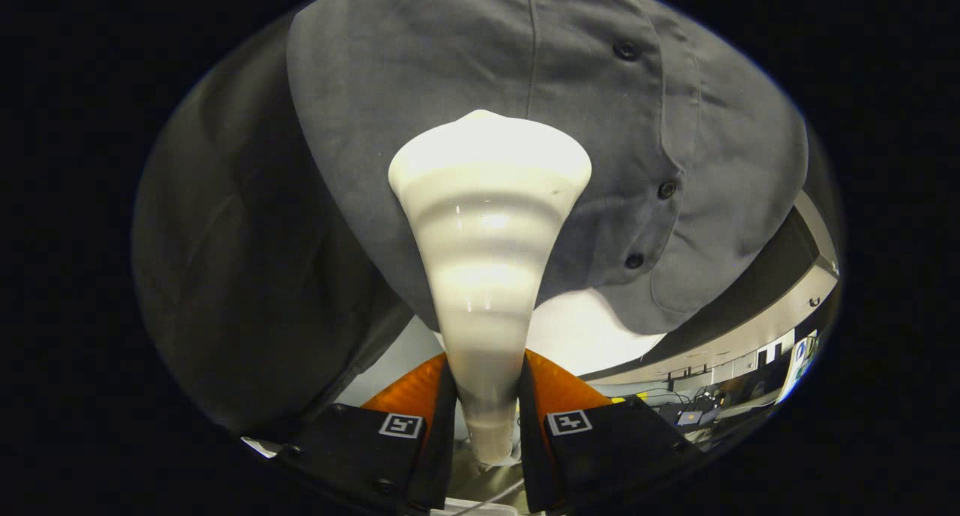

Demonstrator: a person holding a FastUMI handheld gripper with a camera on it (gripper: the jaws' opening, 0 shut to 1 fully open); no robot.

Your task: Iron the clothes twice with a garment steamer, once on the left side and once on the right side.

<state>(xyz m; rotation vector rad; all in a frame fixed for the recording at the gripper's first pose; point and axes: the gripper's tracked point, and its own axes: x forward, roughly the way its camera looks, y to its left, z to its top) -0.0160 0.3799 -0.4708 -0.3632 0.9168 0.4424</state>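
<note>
In the gripper view, a grey shirt (465, 73) is seen hanging just ahead, with dark buttons (625, 50) running down its front. A dark cloth wall (232, 276) is seen beside the shirt. Far off past the shirt's bottom edge, a room with desks (697, 415) can be made out. The white steamer (484, 276) is held tight between the two fingers of the gripper (485, 418); both are pressed on its thin handle. Its wide head is laid against the shirt, beside the button row.
</note>
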